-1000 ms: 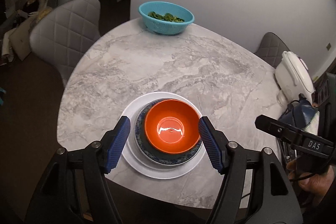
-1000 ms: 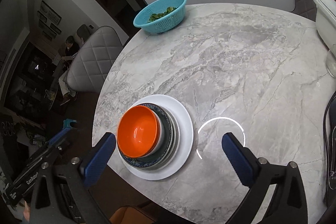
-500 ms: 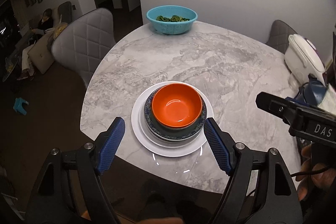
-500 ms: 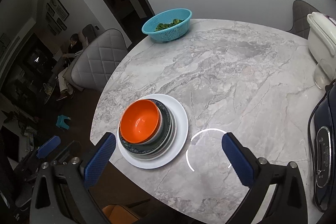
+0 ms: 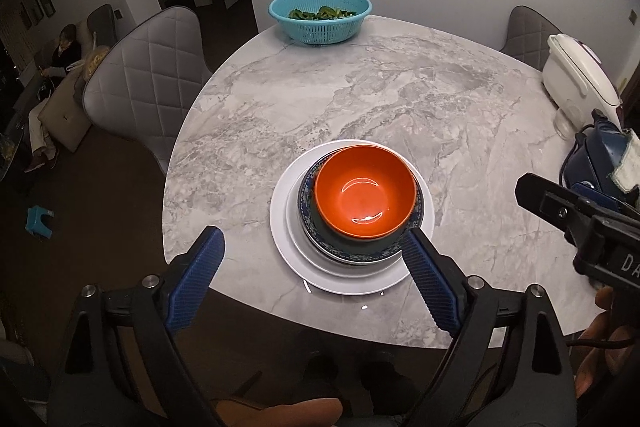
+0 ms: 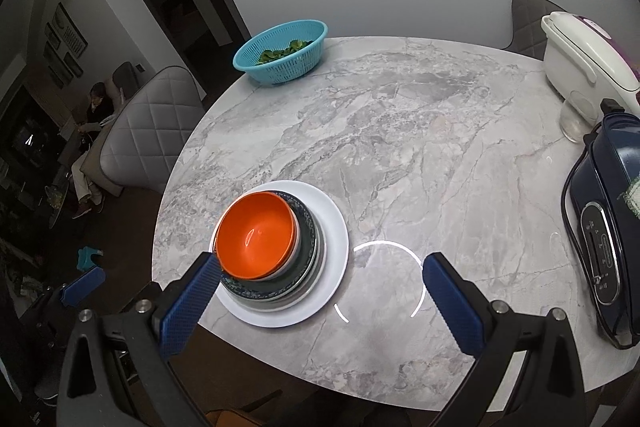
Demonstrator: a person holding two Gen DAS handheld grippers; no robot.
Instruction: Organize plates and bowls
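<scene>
An orange bowl (image 5: pixel 364 197) sits on top of a stack: under it a dark blue patterned dish (image 5: pixel 352 253), then a wide white plate (image 5: pixel 284 223), all near the front edge of the marble table (image 5: pixel 360 99). My left gripper (image 5: pixel 310 239) hovers just in front of the stack with its jaws opening wide; its blue pads touch nothing. In the right wrist view the orange bowl (image 6: pixel 256 235) and white plate (image 6: pixel 336 239) lie ahead to the left. My right gripper (image 6: pixel 320 261) is open and empty over the table edge.
A teal colander of greens (image 5: pixel 320 15) stands at the far edge. A white rice cooker (image 5: pixel 576 75), a glass (image 6: pixel 574 119) and a navy appliance (image 6: pixel 608 227) line the right side. Grey quilted chairs (image 5: pixel 148 75) surround the table. A person sits far left (image 5: pixel 56 67).
My left gripper has pulled back from around the orange bowl and spread its jaws wider; the bowl stays on the stack. The right gripper has drawn back and risen slightly.
</scene>
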